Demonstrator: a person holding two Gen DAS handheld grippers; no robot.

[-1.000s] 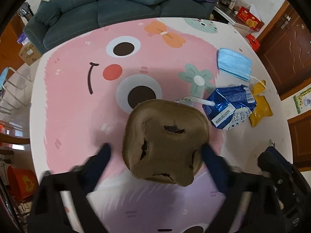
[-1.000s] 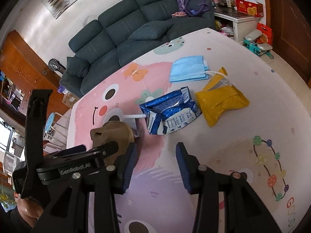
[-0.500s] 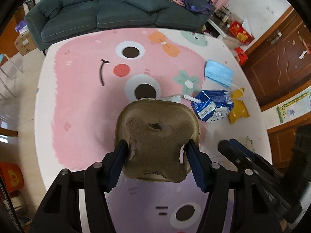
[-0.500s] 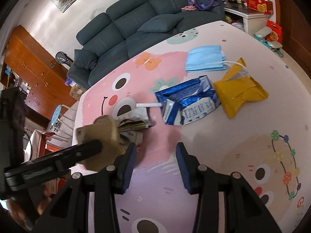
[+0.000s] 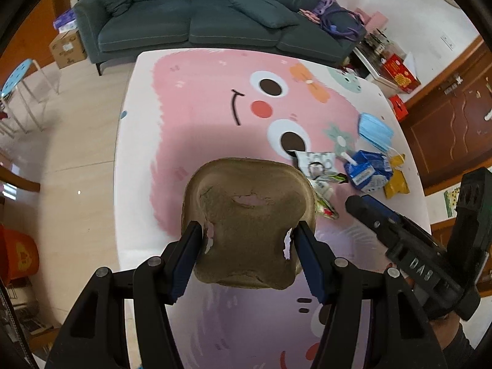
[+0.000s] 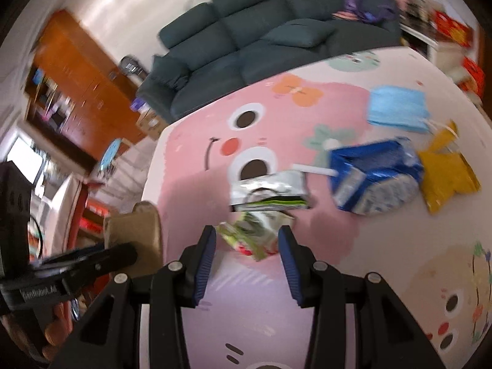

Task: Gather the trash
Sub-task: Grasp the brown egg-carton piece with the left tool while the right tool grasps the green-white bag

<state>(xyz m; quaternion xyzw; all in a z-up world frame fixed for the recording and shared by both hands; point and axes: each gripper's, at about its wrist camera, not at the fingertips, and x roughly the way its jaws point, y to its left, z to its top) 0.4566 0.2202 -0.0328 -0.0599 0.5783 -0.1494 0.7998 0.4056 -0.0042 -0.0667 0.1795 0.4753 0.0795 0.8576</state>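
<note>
1. The brown pulp tray (image 5: 250,224) is pinched between the pads of the left tool (image 5: 249,246) and held up over the worktop (image 5: 138,98), by its left edge. The tray is torn in several spots, two of them right at the pads.
2. Risk: the soft pulp may tear further at the notches under the clamp, so that the tray slips or drops; a quick swing would make that likelier.
3. The green snack wrapper (image 6: 252,235) lies on the worktop just ahead of the right tool (image 6: 247,255), whose jaws are spread and hold nothing.
4. Risk: this view is blurred; closing now may catch only a corner of the wrapper, or push it into the silver packet (image 6: 270,189) beyond.
5. The blue bag (image 6: 373,178), yellow bag (image 6: 446,175) and face mask (image 6: 396,107) lie further right, uncollected.
6. Pose: both tools point steeply down; the right one sits beside and to the right of the left.
</note>
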